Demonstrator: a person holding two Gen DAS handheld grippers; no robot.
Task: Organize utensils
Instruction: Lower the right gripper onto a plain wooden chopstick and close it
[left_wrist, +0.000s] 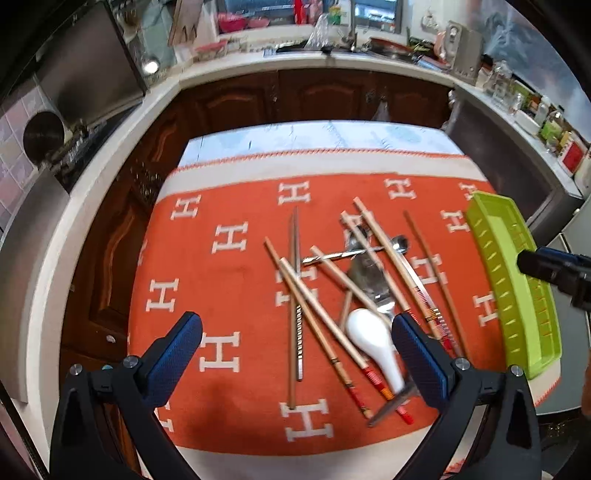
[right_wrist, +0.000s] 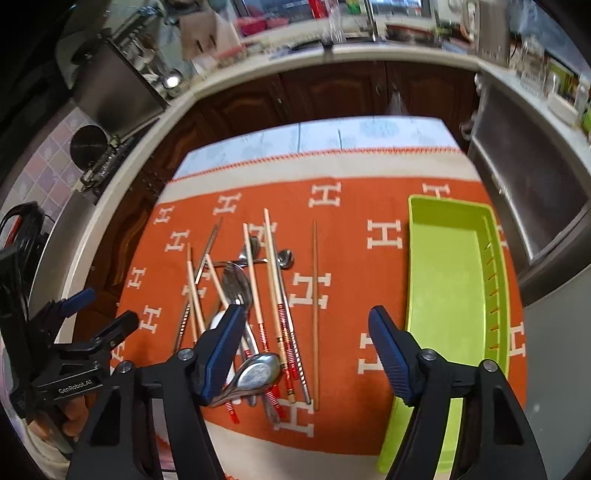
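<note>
A jumbled pile of utensils lies on the orange cloth (left_wrist: 229, 288): several wooden chopsticks (left_wrist: 314, 314), metal chopsticks (left_wrist: 297, 295), metal spoons (left_wrist: 397, 245), a fork (left_wrist: 369, 284) and a white ceramic spoon (left_wrist: 373, 339). A lime green tray (right_wrist: 447, 280) stands empty at the right; it also shows in the left wrist view (left_wrist: 517, 288). My left gripper (left_wrist: 295, 343) is open above the near side of the pile. My right gripper (right_wrist: 304, 336) is open above the cloth, over the pile's right part and left of the tray. In the right wrist view, a metal spoon (right_wrist: 258, 371) lies near its left finger.
The table stands in a kitchen. White counters and dark wood cabinets (left_wrist: 325, 96) run behind and on the left. A steel appliance (right_wrist: 532, 184) stands close to the right of the table. My left gripper's body (right_wrist: 74, 362) shows at the left edge of the right wrist view.
</note>
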